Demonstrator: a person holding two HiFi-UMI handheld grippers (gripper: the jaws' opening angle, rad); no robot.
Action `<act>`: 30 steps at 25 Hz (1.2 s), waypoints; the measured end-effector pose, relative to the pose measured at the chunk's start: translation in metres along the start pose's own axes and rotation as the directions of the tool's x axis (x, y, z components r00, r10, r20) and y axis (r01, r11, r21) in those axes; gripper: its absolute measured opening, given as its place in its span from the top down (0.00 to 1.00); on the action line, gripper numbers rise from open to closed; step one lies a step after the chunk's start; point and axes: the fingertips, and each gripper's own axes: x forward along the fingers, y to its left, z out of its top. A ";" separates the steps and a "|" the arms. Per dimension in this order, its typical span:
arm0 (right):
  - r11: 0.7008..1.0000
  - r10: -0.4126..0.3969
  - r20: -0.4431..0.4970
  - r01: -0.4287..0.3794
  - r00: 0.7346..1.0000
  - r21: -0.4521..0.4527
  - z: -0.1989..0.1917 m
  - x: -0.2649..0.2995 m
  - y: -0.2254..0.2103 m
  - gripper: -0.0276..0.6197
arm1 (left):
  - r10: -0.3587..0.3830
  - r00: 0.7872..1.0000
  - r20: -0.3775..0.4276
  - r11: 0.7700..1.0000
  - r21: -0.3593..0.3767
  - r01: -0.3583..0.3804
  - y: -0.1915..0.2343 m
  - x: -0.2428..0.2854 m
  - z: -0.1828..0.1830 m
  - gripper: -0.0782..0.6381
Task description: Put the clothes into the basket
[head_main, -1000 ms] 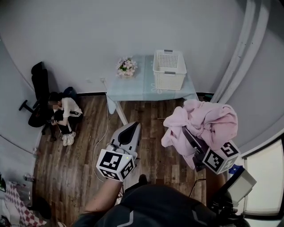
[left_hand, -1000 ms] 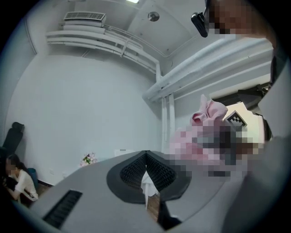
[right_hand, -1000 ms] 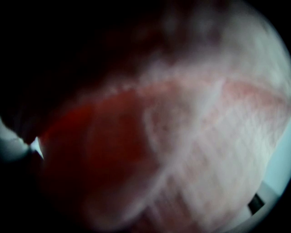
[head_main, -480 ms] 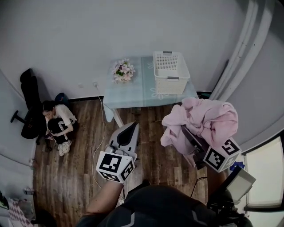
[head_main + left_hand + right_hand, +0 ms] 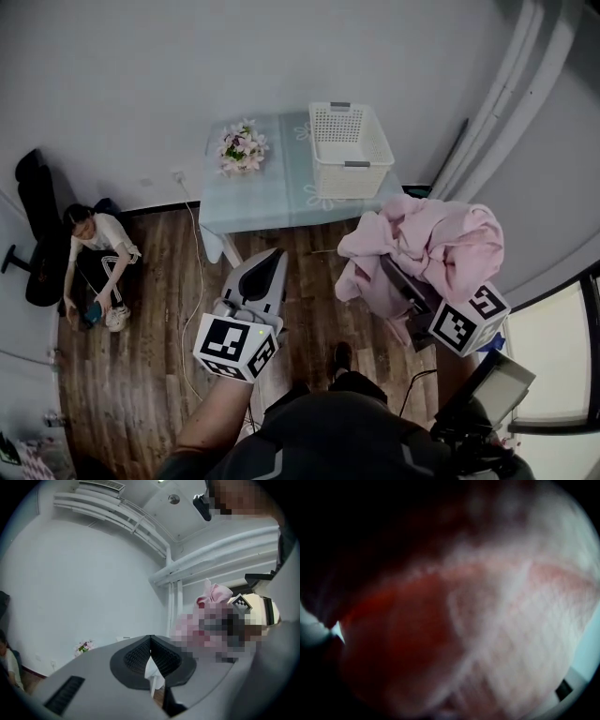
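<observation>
A white slatted basket stands on the right part of a pale blue table against the far wall. A pink garment hangs bunched over my right gripper, in the air to the right of the table and nearer to me than the basket. Its jaws are buried in the cloth, and pink fabric fills the right gripper view. My left gripper is held over the wooden floor just before the table's front edge. Its jaws meet at the tips with nothing between them.
A bunch of flowers sits on the table's left part. A person sits on the floor at the left beside a black chair. A cable trails across the floor. A curtain hangs at the right.
The table, basket and seated person have slid left and a little nearer in the head view. Both grippers keep their poses, the pink garment still on the right one.
</observation>
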 end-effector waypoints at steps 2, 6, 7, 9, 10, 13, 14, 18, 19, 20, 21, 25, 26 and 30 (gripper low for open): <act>1.000 0.006 -0.006 -0.007 1.000 -0.001 0.002 0.008 -0.007 0.34 | 0.002 1.000 0.001 1.000 -0.003 -0.002 0.004 0.010 0.001 0.88; 1.000 0.023 0.001 -0.023 1.000 -0.009 0.007 0.028 -0.032 0.34 | 0.012 1.000 0.003 1.000 0.012 -0.012 0.009 0.036 0.003 0.88; 1.000 0.030 0.004 -0.030 1.000 -0.004 0.008 0.034 -0.039 0.34 | 0.016 1.000 0.001 1.000 0.018 -0.016 0.010 0.044 0.004 0.88; 0.999 0.042 0.005 -0.042 0.999 0.002 0.013 0.047 -0.053 0.34 | 0.021 1.000 -0.005 0.999 0.026 -0.021 0.014 0.062 0.006 0.88; 0.999 0.048 0.006 -0.048 0.999 0.001 0.016 0.054 -0.061 0.34 | 0.023 1.000 -0.006 0.999 0.030 -0.023 0.017 0.072 0.008 0.88; 0.997 0.071 0.010 -0.071 0.997 -0.010 0.030 0.072 -0.086 0.34 | 0.034 0.999 -0.003 0.999 0.039 -0.034 0.022 0.105 0.016 0.88; 0.997 0.077 0.012 -0.077 0.997 -0.014 0.035 0.078 -0.094 0.34 | 0.038 0.999 0.001 0.998 0.041 -0.038 0.023 0.115 0.020 0.88; 0.995 0.087 0.010 -0.086 0.996 -0.044 0.051 0.097 -0.132 0.34 | 0.048 0.999 0.010 0.997 0.053 -0.048 0.026 0.156 0.030 0.88; 0.995 0.095 0.010 -0.094 0.995 -0.045 0.054 0.103 -0.140 0.34 | 0.051 0.999 0.010 0.997 0.054 -0.051 0.027 0.166 0.031 0.88; 0.994 0.102 0.007 -0.102 0.995 -0.046 0.057 0.108 -0.149 0.34 | 0.053 0.999 0.009 0.997 0.054 -0.053 0.028 0.176 0.031 0.88; 0.993 0.109 0.004 -0.108 0.994 -0.047 0.060 0.113 -0.157 0.34 | 0.055 0.998 0.010 0.997 0.055 -0.055 0.029 0.185 0.032 0.88; 0.989 0.130 -0.008 -0.130 0.991 -0.071 0.072 0.132 -0.189 0.34 | 0.073 0.997 0.010 0.995 0.069 -0.073 0.031 0.220 0.035 0.88; 0.988 0.136 -0.011 -0.136 0.991 -0.078 0.075 0.137 -0.197 0.34 | 0.080 0.997 0.010 0.994 0.070 -0.080 0.033 0.227 0.036 0.88; 0.982 0.157 -0.025 -0.159 0.987 -0.100 0.083 0.159 -0.221 0.34 | 0.104 0.995 0.001 0.992 0.073 -0.104 0.040 0.250 0.036 0.88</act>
